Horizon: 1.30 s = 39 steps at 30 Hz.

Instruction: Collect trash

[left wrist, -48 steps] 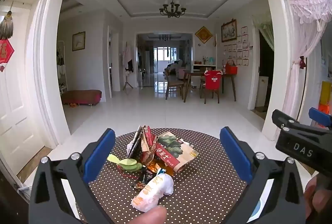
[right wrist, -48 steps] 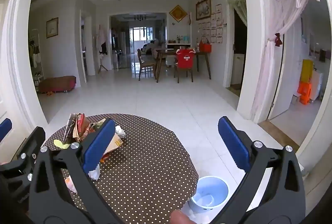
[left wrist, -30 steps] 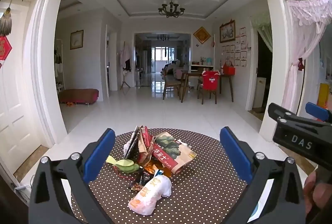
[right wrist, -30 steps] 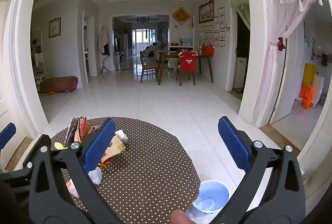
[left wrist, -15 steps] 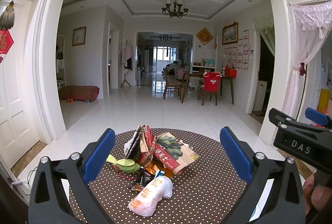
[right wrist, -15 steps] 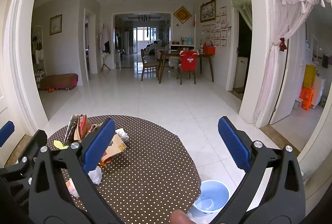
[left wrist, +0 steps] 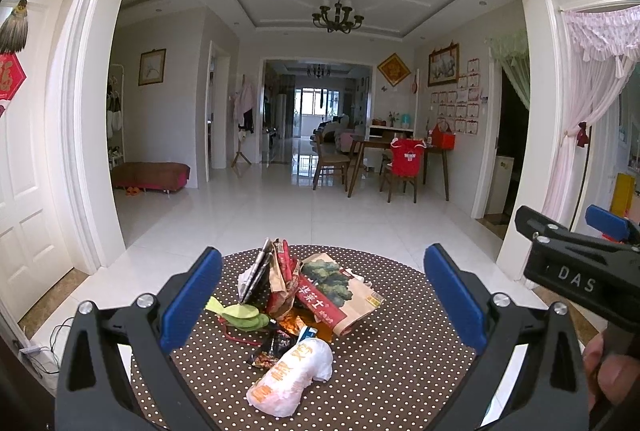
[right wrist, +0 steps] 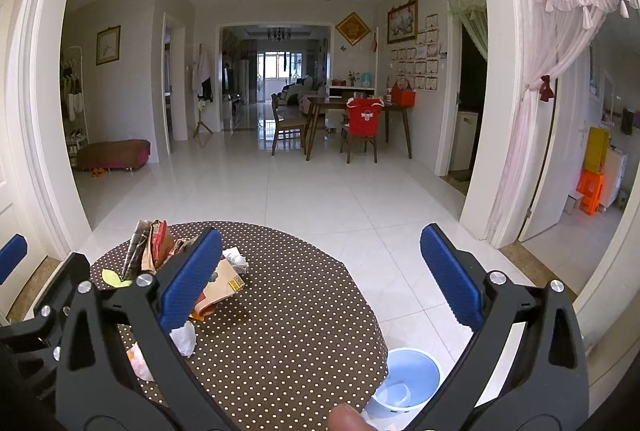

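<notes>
Barely drifting since the earlier views, with only the thumb tip slipping out of the lower edge of the left wrist view and the heap of trash lying just where it was.

Hovering over the near edge of the round brown table with the white-dotted cloth [left wrist: 400, 351]: left gripper [left wrist: 320, 271], blue pads spread wide, gripping nothing.

Hanging beside it on the right, likewise spread wide and carrying nothing: right gripper [right wrist: 320, 243], looking past the table's rim.

Lying heaped on the cloth's left half, framed between the left pads:
- white plastic bag with orange print [left wrist: 294, 377], nearest the camera
- red and tan paper packet with a tree picture [left wrist: 336, 291], leaning behind it
- crumpled yellow-green wrapper [left wrist: 240, 313], to the left
- several upright foil and paper wrappers [left wrist: 272, 271], at the back

Standing on the white tiled floor just beside the table's right edge: pale blue round plastic bin [right wrist: 412, 375], partly tucked behind the cloth.
</notes>
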Available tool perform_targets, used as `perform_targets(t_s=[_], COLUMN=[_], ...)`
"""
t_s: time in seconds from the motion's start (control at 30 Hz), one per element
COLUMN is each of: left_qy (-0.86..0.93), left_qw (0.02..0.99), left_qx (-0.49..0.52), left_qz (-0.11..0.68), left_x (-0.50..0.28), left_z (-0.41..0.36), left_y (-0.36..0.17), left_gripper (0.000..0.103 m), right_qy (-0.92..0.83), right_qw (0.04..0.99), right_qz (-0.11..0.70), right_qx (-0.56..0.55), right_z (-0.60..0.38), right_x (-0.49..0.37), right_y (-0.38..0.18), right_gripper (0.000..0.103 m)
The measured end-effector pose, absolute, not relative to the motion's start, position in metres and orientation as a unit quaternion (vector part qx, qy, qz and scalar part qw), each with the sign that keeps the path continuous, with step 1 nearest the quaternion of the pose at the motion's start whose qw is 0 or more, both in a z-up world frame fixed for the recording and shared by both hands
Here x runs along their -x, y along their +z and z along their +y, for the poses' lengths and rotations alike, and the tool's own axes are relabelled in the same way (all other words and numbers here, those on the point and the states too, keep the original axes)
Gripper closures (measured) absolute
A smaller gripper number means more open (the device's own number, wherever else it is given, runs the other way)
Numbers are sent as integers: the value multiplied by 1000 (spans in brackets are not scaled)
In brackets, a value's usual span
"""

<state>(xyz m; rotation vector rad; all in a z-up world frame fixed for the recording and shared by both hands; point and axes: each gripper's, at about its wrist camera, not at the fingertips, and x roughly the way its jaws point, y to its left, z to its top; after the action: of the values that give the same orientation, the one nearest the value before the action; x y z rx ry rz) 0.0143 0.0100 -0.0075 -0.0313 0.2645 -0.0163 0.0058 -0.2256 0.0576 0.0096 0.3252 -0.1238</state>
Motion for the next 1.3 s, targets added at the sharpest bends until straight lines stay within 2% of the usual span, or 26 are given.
perform_targets(t_s=[0.6, 1.0, 1.3], left_qy=[4, 13, -28], left_qw=[985, 964, 940], left_qx=[19, -1, -16], left_qz=[172, 264, 340], left_x=[-33, -54, -104], left_z=[30, 60, 61], left_y=[-43, -120, -169], left_gripper=[4, 4, 4], right_qy=[-54, -26, -7], right_qw=[980, 963, 948], right_qz=[190, 268, 317], right_qx=[1, 1, 2], right_z=[-219, -213, -205], right_x=[-29, -60, -81], right_y=[36, -22, -60], right_gripper=[6, 6, 6])
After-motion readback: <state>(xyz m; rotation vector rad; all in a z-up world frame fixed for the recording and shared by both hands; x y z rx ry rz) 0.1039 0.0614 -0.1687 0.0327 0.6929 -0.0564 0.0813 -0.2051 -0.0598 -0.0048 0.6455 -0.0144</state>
